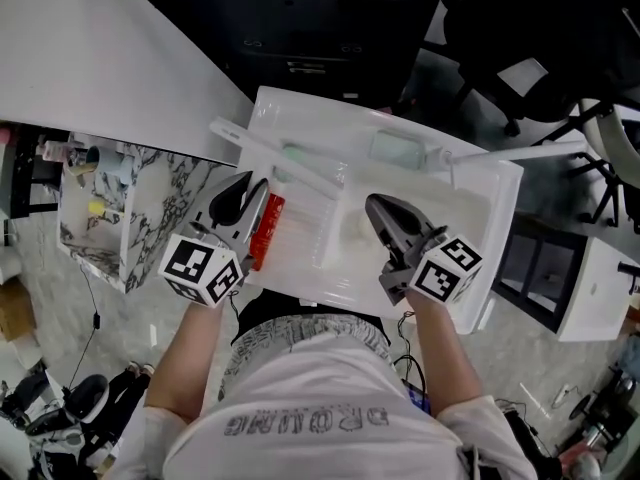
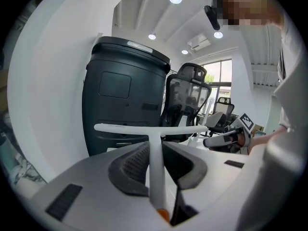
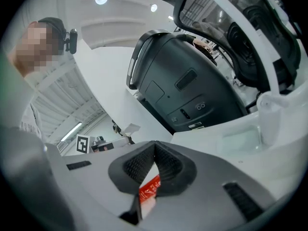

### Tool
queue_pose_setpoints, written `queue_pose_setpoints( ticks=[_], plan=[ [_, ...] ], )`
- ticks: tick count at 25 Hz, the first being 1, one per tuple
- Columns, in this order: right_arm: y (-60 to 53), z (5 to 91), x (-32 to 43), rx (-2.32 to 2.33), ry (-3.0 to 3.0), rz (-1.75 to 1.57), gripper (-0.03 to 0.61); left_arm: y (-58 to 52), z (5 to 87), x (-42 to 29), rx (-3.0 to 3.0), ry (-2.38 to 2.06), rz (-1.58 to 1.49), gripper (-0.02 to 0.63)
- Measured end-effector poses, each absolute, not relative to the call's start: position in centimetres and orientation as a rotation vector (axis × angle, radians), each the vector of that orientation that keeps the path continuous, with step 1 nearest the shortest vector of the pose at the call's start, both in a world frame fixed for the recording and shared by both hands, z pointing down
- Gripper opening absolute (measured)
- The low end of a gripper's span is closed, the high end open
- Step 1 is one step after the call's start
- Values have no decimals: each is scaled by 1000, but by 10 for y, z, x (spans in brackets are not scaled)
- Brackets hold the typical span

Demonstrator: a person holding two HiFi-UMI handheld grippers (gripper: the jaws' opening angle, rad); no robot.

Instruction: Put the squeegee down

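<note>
White tray (image 1: pixel 500 183) is sitting below, and the squeegee (image 2: pixel 156 129) is hanging just over it, not yet set down. Lowering and letting go are probably coming next. The left hand-held gripper (image 2: pixel 155 153) is clamping the handle, jaws narrow. The right hand-held gripper (image 3: pixel 154 150) is pinching a red-labelled slip (image 3: pixel 149 189).

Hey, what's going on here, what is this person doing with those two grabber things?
A person holds a gripper in each hand over a white tray. The left gripper has its jaws clamped on the white handle of a squeegee, whose crossbar sticks out ahead of the jaws. The right gripper has its jaws shut on a thin red-labelled slip; what that is I cannot tell. The squeegee is not yet let go.
</note>
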State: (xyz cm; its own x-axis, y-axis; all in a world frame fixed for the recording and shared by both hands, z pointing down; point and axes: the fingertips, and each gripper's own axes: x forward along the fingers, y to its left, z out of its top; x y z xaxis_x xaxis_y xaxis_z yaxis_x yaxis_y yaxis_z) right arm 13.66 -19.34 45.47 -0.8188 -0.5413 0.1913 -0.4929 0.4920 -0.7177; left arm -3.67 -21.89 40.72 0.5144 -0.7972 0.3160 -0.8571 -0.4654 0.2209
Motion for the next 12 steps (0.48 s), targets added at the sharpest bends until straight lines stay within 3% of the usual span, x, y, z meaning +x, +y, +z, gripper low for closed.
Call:
queue_pose_setpoints(
  ticks=[12],
  plan=[
    [-199, 474, 128, -992, 2640, -1295, 8, -249, 446, -49, 2290, -1354, 229, 95]
  ],
)
